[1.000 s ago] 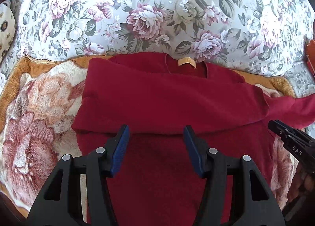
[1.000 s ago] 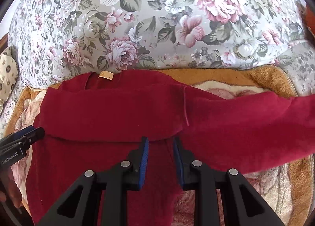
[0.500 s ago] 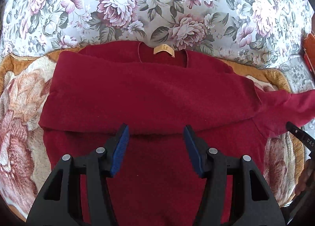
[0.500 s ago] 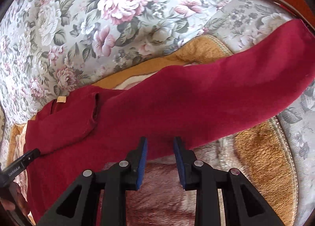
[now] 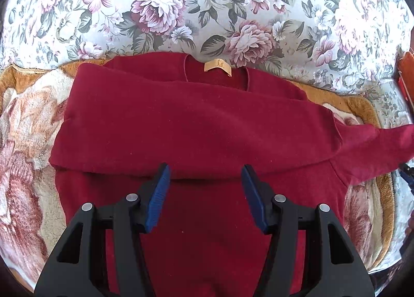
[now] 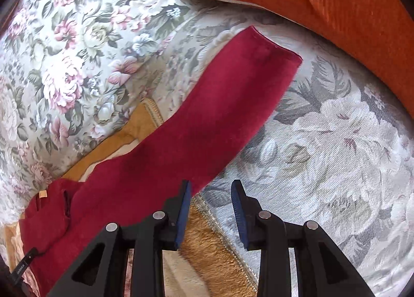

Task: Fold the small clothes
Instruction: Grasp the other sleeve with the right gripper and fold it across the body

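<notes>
Sweater [image 5: 196, 126], dark red, lies flat on fleece blanket [image 5: 23, 142], one sleeve folded across chest, other sleeve [image 6: 207, 121] stretched over floral cover [image 6: 323, 142]. Left claw [image 5: 205, 188] wide, empty, above the sweater's body. Right claw [image 6: 211, 204] opening, empty, beside sleeve's edge.

Matt, soft red knit sweater [image 5: 196, 126] on fluffy plush blanket [image 5: 23, 147]; woven floral upholstery [image 5: 181, 7] behind

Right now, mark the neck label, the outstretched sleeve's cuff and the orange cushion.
neck label [image 5: 217, 67], left wrist view, middle of the tan tag.
sleeve cuff [image 6: 274, 50], right wrist view, the sleeve's far open end.
orange cushion [image 6: 336, 10], right wrist view, its ribbed face.
</notes>
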Demonstrator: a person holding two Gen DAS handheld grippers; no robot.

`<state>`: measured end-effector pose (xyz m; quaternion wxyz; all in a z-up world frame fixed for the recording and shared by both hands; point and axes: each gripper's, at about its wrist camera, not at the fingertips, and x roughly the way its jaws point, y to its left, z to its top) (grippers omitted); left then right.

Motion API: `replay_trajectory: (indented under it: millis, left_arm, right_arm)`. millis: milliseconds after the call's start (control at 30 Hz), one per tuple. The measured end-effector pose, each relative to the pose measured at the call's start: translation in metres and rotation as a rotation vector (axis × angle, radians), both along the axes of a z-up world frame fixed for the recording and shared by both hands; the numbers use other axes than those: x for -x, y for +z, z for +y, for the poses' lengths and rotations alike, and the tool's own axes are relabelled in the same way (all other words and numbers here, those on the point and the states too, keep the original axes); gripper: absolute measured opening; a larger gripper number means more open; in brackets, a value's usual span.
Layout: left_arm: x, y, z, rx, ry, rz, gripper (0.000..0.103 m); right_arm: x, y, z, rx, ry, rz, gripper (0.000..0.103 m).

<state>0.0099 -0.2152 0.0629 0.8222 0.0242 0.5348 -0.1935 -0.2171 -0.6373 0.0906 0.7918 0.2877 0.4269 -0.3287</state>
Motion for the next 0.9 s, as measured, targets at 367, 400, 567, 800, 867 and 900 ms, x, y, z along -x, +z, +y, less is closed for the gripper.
replay_trajectory:
  millis: [367,400,567,800,867,900]
  left_arm:
    - [-0.005,0.024,0.033,0.022,0.028,-0.026,0.057]
    - [-0.007,0.029,0.041,0.029,0.040,-0.036,0.057]
    - [-0.014,0.053,0.082,0.069,0.114,-0.078,0.057]
    - [-0.028,0.046,0.125,0.106,0.206,-0.062,0.056]
    - [-0.031,0.037,0.128,0.110,0.206,-0.039,0.057]
    - [-0.031,0.032,0.128,0.114,0.205,-0.033,0.056]
  right_arm:
    - [-0.024,0.033,0.011,0.013,0.052,-0.266,0.006]
    - [-0.032,0.044,0.026,0.054,0.099,-0.271,0.006]
    - [-0.097,0.080,0.142,0.121,0.429,-0.323,0.006]
    - [-0.194,0.007,0.317,-0.037,0.778,-0.329,0.008]
    - [-0.209,-0.025,0.353,-0.104,0.895,-0.254,0.023]
    - [-0.210,-0.039,0.368,-0.134,0.942,-0.203,0.028]
